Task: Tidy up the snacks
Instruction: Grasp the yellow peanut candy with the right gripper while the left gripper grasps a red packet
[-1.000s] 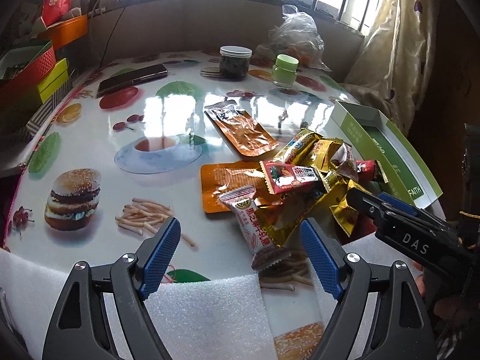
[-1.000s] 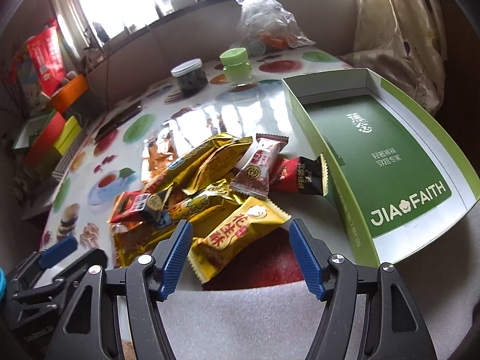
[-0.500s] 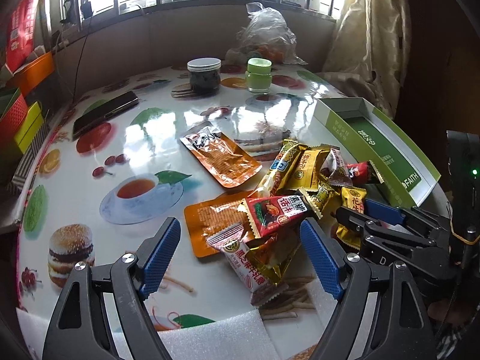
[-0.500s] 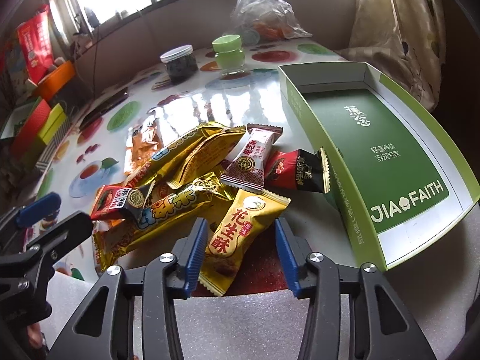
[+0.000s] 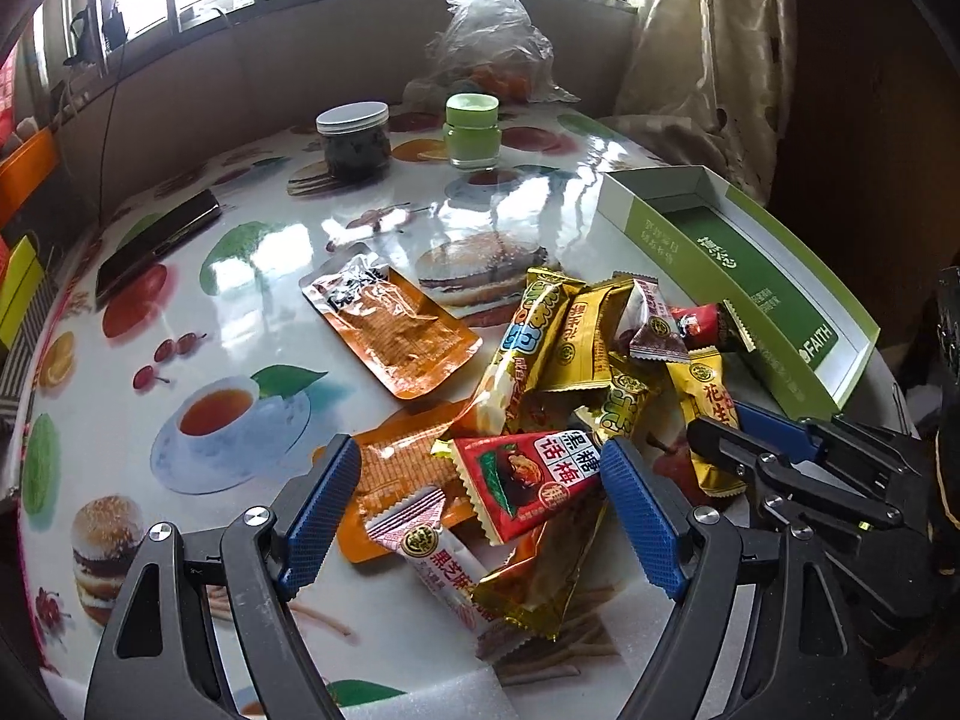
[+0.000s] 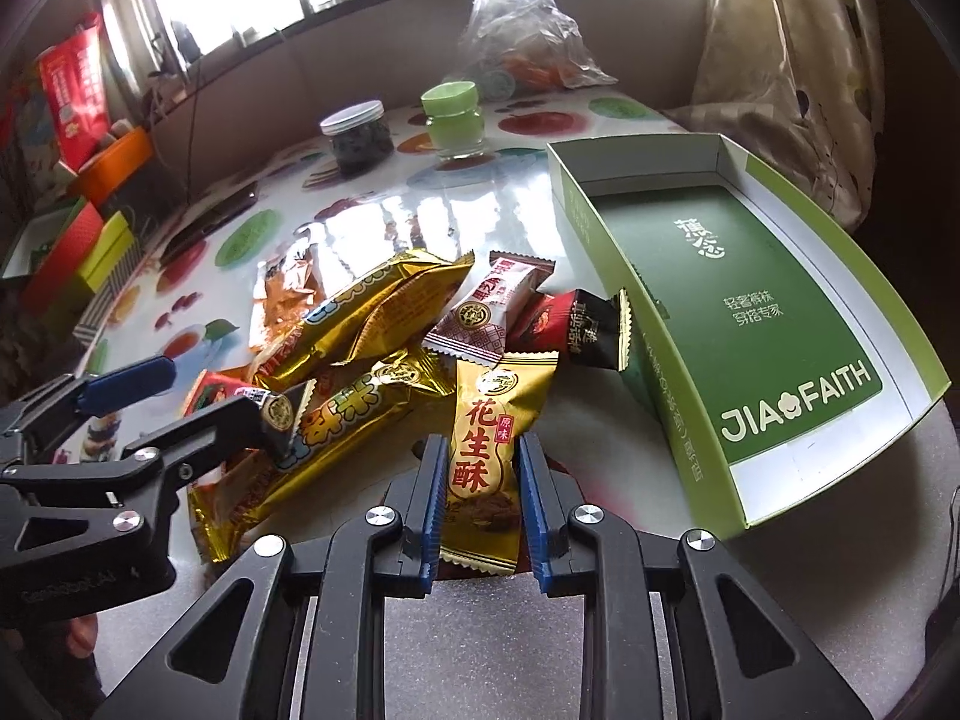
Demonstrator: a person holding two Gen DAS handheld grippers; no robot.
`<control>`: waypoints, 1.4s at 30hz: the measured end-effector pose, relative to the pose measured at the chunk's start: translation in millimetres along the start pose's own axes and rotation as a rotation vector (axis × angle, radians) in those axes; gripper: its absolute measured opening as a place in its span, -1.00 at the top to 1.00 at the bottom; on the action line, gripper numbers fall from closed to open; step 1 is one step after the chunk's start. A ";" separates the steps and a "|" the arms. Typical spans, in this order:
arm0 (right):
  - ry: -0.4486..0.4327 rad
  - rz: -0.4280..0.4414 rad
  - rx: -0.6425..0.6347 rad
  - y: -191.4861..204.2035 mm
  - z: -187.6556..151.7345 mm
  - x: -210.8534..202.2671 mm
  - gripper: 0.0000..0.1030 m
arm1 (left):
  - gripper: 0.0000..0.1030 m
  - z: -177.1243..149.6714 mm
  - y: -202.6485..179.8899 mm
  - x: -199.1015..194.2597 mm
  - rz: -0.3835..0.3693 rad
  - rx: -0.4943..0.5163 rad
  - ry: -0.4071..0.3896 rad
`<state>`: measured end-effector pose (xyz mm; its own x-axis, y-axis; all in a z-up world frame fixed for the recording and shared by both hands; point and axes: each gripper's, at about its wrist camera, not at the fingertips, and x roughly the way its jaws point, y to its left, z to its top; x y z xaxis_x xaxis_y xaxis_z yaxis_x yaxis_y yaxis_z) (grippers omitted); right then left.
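Observation:
A pile of wrapped snacks lies on the printed tablecloth beside an open green box (image 6: 738, 312), also seen in the left wrist view (image 5: 738, 276). My right gripper (image 6: 480, 468) is shut on a yellow peanut-crisp packet (image 6: 489, 444), its pads pressing both sides; the packet also shows in the left wrist view (image 5: 711, 414). My left gripper (image 5: 480, 504) is open, its jaws on either side of a red plum-candy packet (image 5: 528, 480) and a white sesame packet (image 5: 438, 558). Gold packets (image 6: 372, 312) and a dark red packet (image 6: 576, 324) lie behind.
Two orange flat pouches (image 5: 390, 330) lie left of the pile. A dark jar (image 5: 354, 141), a green jar (image 5: 471, 129), a plastic bag (image 5: 492, 48) and a phone (image 5: 159, 240) sit farther back. Coloured boxes (image 6: 78, 246) stand at the left edge. White foam lines the near edge.
My right gripper has closed from wide open onto the yellow peanut-crisp packet. My left gripper has moved forward and right over the pile, still open.

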<state>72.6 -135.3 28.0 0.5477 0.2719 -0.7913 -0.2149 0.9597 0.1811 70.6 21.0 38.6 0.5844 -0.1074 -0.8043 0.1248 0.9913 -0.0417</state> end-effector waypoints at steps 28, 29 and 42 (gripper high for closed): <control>-0.027 0.034 -0.012 0.2 -4.2 -8.2 0.60 | 0.43 1.3 -13.9 4.6 -0.067 -0.101 -0.023; -0.028 0.036 -0.012 -0.3 -4.1 -8.7 0.60 | 0.45 0.8 -13.0 4.2 -0.066 -0.108 -0.026; -0.047 0.051 -0.015 -3.7 -7.2 -20.7 0.60 | 0.55 -3.0 -8.3 -6.8 -0.076 -0.142 -0.060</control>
<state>56.1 -145.0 39.6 0.5730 0.3242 -0.7527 -0.2553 0.9433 0.2120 63.2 13.7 42.7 0.6246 -0.1825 -0.7593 0.0582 0.9805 -0.1877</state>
